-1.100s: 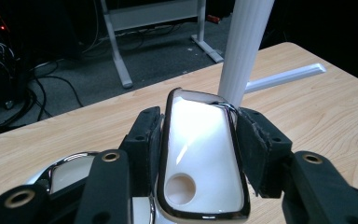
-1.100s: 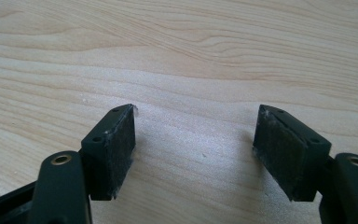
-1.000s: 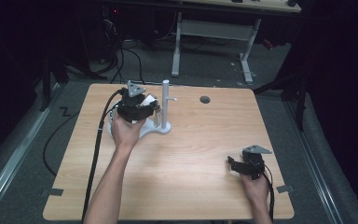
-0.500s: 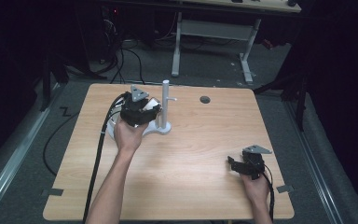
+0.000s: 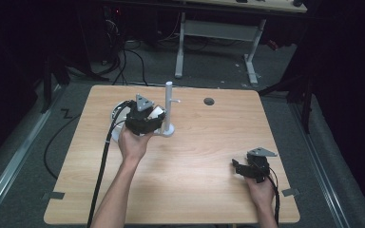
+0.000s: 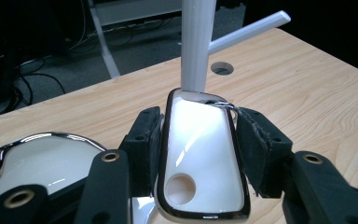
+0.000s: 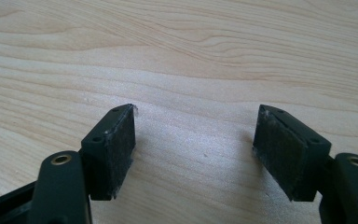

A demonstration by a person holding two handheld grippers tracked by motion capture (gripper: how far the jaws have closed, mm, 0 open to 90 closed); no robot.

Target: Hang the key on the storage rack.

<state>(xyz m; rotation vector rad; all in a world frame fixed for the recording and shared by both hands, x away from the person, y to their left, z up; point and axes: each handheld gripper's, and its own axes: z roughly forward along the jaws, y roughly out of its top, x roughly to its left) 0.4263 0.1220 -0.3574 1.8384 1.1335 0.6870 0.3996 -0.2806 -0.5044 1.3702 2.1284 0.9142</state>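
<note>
**Left hand shifts right with white mug toward peg stand**

Moved since the earlier frames: the left gripper (image 5: 148, 119) and its load have travelled slightly rightward, closer to the post; the right gripper (image 5: 245, 168) has not changed place.

Item: white mug (image 6: 200, 154), glossy, with a shiny rim and a round hole in its inner face. Held tilted, clamped between the left gripper's pads, its far edge just beside the white stand (image 5: 169, 107), below the side peg (image 6: 251, 30).

Right gripper: jaws wide apart, nothing between them, resting low over the bare table (image 7: 205, 56).

Also present: a second white glossy piece (image 6: 46, 158) at the left gripper's side.

Risk: the mug could knock the post and tip the light stand, or slip on its smooth wall if the peg catches it off-centre.
</note>
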